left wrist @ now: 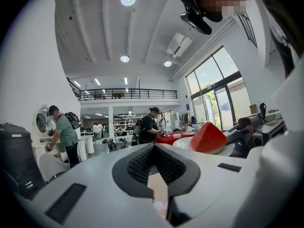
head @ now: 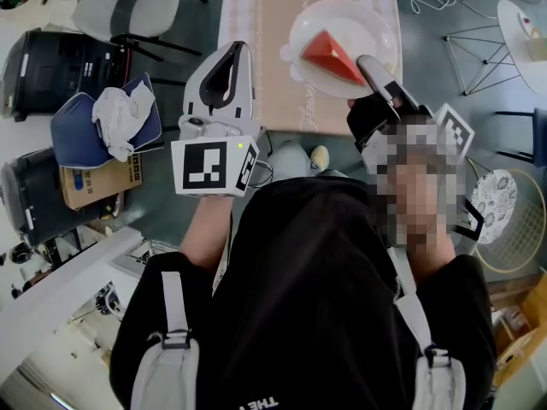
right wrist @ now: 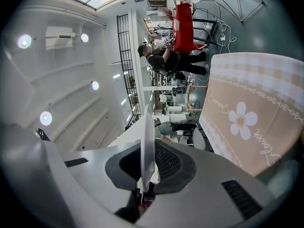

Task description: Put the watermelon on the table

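Right claw: The right claw is clenched on the rim of a white plate. The rim shows as a thin white edge pinched between its 2 pads.
Watermelon: 1 red wedge of watermelon lies on that plate, toward the gripped side. It is carried over the near right corner of the table.
Left claw: The left claw is clenched on nothing over the table's near left corner, apart from the plate.
Step in hand: By the look of it, this is the set-down. The plate appears to hang clear of the flowered cloth, not yet resting on it.
Doing it well: Hold the plate level, since a grip on 1 side of the rim lets the far side droop. Lower it straight down. Aim further in from the near edge, which the plate seems to overlap. Release only when the base sits flat, then draw the claw back level so the rim is not dragged.
Risk: A tilt could slide the wedge off. A landing on the table's edge could tip plate and fruit to the floor.
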Demonstrator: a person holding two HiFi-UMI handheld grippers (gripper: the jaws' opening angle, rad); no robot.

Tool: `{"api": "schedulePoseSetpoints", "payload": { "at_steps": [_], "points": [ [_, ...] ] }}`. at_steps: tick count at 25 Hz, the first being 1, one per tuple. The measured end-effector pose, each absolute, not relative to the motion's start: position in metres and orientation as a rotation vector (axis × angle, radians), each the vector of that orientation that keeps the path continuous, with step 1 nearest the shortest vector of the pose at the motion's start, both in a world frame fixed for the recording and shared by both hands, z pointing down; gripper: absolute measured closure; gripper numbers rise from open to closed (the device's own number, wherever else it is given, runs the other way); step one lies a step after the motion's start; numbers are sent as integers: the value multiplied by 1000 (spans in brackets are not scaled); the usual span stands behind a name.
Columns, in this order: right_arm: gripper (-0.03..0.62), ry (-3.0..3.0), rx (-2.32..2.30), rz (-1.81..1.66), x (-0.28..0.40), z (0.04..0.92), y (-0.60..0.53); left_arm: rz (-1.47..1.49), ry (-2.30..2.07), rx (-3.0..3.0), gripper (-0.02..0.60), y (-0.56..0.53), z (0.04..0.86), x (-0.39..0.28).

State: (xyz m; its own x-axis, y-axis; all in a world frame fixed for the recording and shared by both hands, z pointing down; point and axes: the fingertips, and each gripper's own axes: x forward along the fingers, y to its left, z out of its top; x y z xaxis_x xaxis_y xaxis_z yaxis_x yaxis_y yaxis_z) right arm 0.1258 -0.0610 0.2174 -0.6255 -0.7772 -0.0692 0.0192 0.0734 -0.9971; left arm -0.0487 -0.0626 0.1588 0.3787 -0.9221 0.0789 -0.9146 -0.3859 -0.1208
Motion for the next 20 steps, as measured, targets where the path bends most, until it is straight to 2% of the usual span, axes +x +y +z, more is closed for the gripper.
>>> {"api": "schedulePoseSetpoints", "payload": {
  "at_steps": [9,20],
  "points": [
    [565,1711,-754,-1641,124,220,-61,-221,1702,-2557,571,-59,158,-47],
    [566,1708,-790,-1651,73,211,-105,-223,1711,-2597,571,-105,157,-104]
  ]
}}
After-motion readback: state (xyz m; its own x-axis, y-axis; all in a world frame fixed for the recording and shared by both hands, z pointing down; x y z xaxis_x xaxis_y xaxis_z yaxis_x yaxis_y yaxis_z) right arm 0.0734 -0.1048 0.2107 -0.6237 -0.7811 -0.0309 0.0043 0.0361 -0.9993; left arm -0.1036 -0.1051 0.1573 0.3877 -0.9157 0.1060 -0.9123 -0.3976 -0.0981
